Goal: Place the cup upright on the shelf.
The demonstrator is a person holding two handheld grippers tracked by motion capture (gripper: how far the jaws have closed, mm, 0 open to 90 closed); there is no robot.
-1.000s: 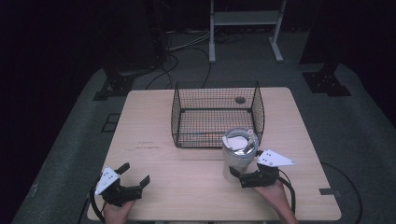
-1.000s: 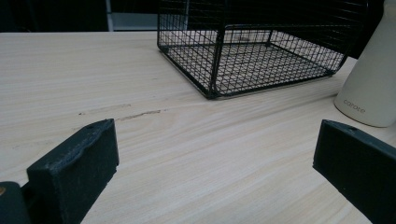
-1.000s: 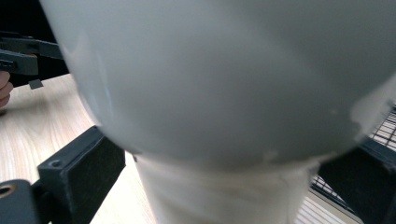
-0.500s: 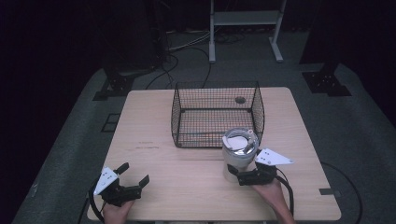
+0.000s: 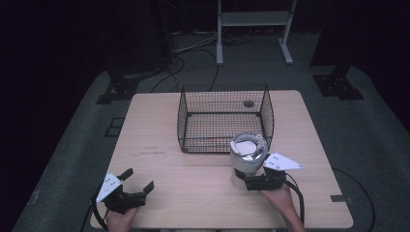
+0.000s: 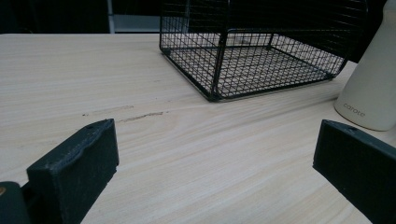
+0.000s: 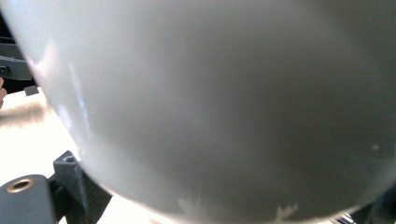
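- Count: 1 white jar [image 5: 247,157], 1 black wire basket [image 5: 225,118], 2 grippers, 1 wooden tabletop [image 5: 159,123].
- Jar stood upright at lower centre-right of high view, just in front of the basket's near right corner, w/ something pale lying in its open top.
- In left gripper view the jar [image 6: 372,79] was at the right edge, base resting on the tabletop [image 6: 74,74], small printed word low on its side; basket [image 6: 252,51] sat upper centre, apart from the jar.
- Right gripper [image 5: 258,182] was at the jar's base, lower right of high view; grey plate on top, cable trailing back beside the hand [image 5: 280,199].
- Right fingers were clamped on the jar low down. In right gripper view the white wall [image 7: 224,107] pressed close to the lens, one dark finger [image 7: 70,172] showing lower left against it.
- Right forearm came up from the bottom edge, gripper pointing toward frame left, into the jar.
- Left gripper [image 5: 138,181] sat lower left of high view, low over the tabletop, well apart from jar & basket.
- Left fingers [image 6: 79,163] were spread wide, nothing between them but bare wood.
- Left hand [image 5: 121,218] was at the bottom edge, gripper angled up-right toward the basket.
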